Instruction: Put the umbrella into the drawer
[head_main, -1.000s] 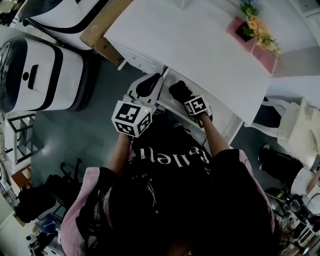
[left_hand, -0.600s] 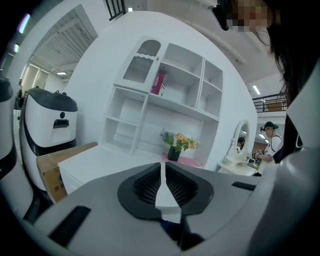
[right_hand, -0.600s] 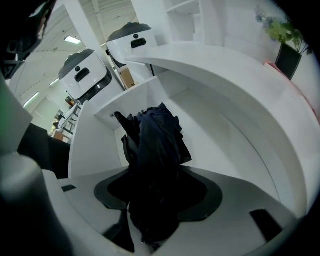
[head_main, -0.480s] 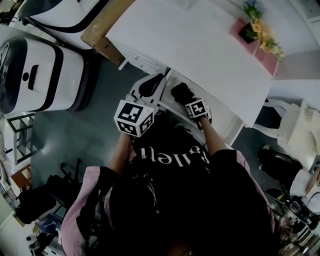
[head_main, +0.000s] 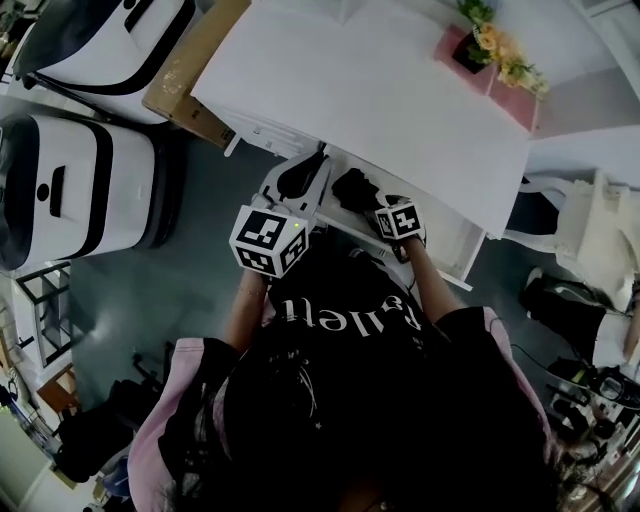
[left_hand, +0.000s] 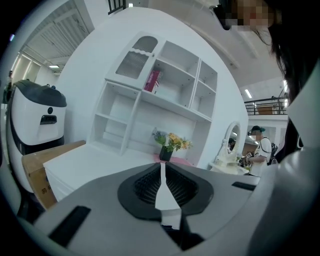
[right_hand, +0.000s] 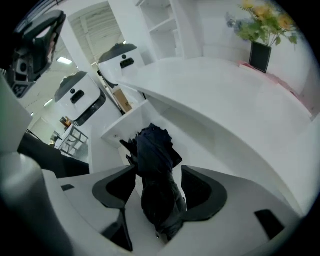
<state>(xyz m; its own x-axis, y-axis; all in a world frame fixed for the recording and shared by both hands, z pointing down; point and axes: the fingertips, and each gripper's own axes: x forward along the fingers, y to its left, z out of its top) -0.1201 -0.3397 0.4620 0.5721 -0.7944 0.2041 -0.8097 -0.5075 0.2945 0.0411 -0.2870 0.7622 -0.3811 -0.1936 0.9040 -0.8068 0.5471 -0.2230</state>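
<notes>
A dark folded umbrella lies with its far end down in the open white drawer under the table. Its near end sits between the jaws of my right gripper, which points steeply down. Those jaws are opening: the cloth still brushes the right pad, and a slim gap shows at the left one. From the head view the umbrella is a black lump just past the right gripper. My left gripper hovers level beside the drawer, shut and holding nothing.
The white table carries a flower vase at its far corner. Two white machines and a cardboard box stand to the left, a white chair to the right. A shelf unit backs the table.
The head camera has shifted, so the table sits higher in the picture. Both grippers stay at the drawer; the right one has edged slightly back with the umbrella still under it.
</notes>
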